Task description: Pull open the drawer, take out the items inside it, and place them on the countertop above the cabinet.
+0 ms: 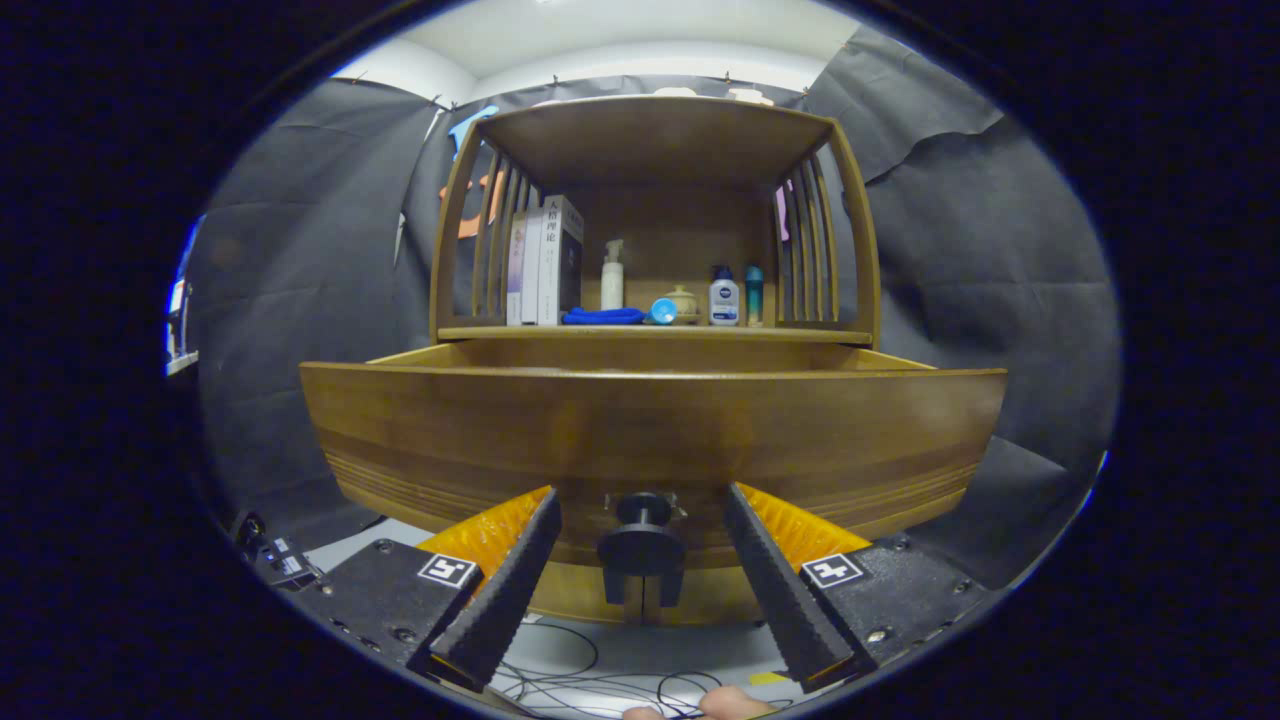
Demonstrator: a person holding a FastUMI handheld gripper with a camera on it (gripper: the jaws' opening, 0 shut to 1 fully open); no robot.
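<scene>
The wooden drawer (650,430) stands pulled out toward me from the cabinet, its front panel close ahead. Its dark round knob (641,545) sits low on the front, between my two fingertips. My gripper (640,510) is open, the fingers spread to either side of the knob without touching it. The drawer's inside is hidden behind the front panel. Above it lies the countertop (655,333) under a shelf canopy.
On the countertop stand books (545,262), a blue cloth (602,316), a white pump bottle (612,277), a small pot (682,302), a blue cap (662,311) and two small bottles (735,296). Slatted side rails (497,245) flank it. Cables (590,680) lie on the floor below.
</scene>
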